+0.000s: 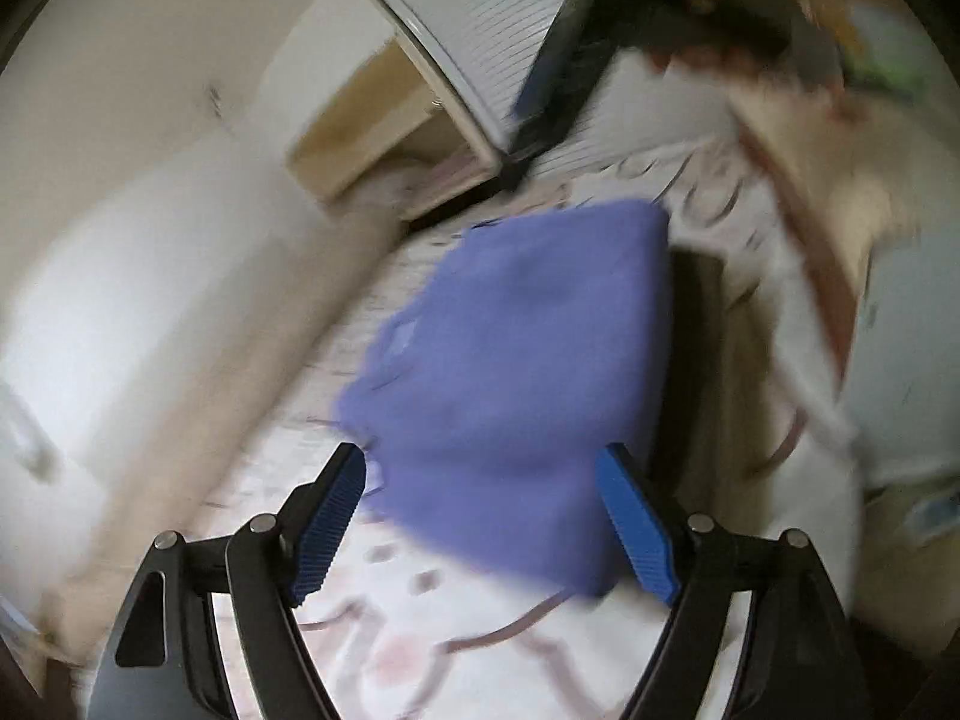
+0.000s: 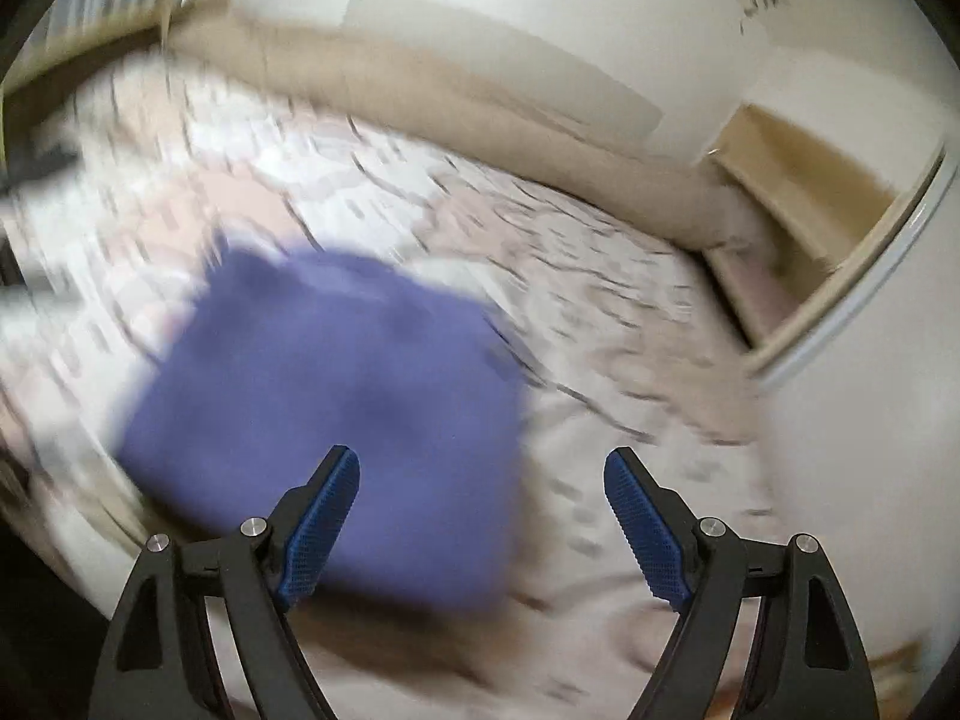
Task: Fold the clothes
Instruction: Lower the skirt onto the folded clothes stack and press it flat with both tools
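Observation:
A blue-purple garment (image 1: 510, 372) lies folded into a rough rectangle on a bed with a white and pink patterned sheet (image 1: 384, 630). Both views are blurred by motion. My left gripper (image 1: 483, 468) is open and empty, above the garment's near edge. The garment also shows in the right wrist view (image 2: 336, 396), left of centre. My right gripper (image 2: 480, 468) is open and empty, above the garment's right near corner, its left fingertip (image 2: 339, 468) over the cloth and its right one over the sheet (image 2: 630, 330).
A beige headboard or bolster (image 2: 480, 90) runs along the far side of the bed by a white wall (image 2: 570, 12). A wooden shelf nook (image 2: 798, 180) sits at the right. In the left wrist view a window with a blind (image 1: 480, 36) and a person's arm (image 1: 798, 138) appear at top.

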